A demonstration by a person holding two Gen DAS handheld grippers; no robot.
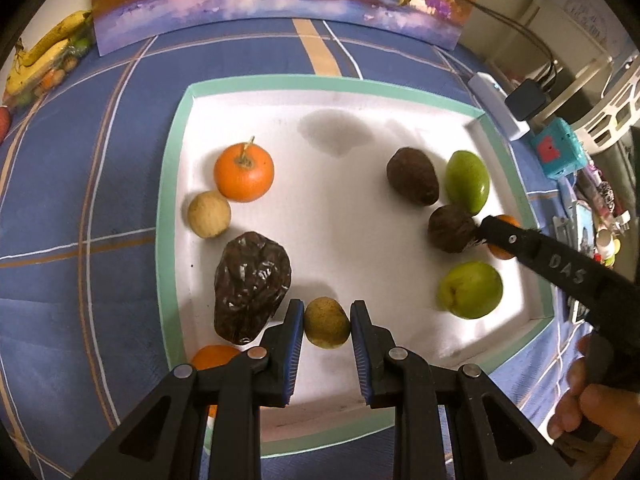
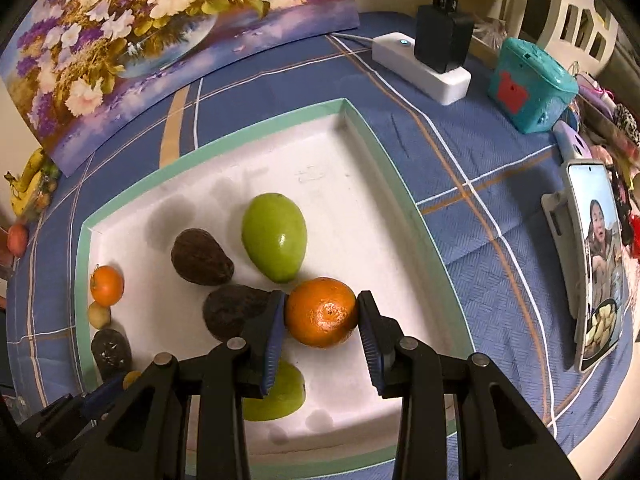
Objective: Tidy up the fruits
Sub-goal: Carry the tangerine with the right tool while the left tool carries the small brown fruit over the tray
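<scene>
Fruits in a white tray (image 1: 176, 184) on blue checked cloth (image 1: 80, 200); left gripper (image 1: 326, 320) seemingly clamping a small brownish fruit (image 1: 326, 322), right gripper (image 2: 322, 312) an orange (image 2: 322, 312).

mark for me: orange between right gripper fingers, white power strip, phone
orange (image 2: 322, 312): right wrist view, navel side.
power strip (image 2: 424, 70): right wrist view, white side wall.
phone (image 2: 598, 264): right wrist view, lit screen.

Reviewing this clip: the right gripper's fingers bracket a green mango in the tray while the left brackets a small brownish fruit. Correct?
Not quite. The right wrist view shows the right gripper bracketing an orange, not a green mango. The left gripper does bracket the small brownish fruit in the tray.
</scene>
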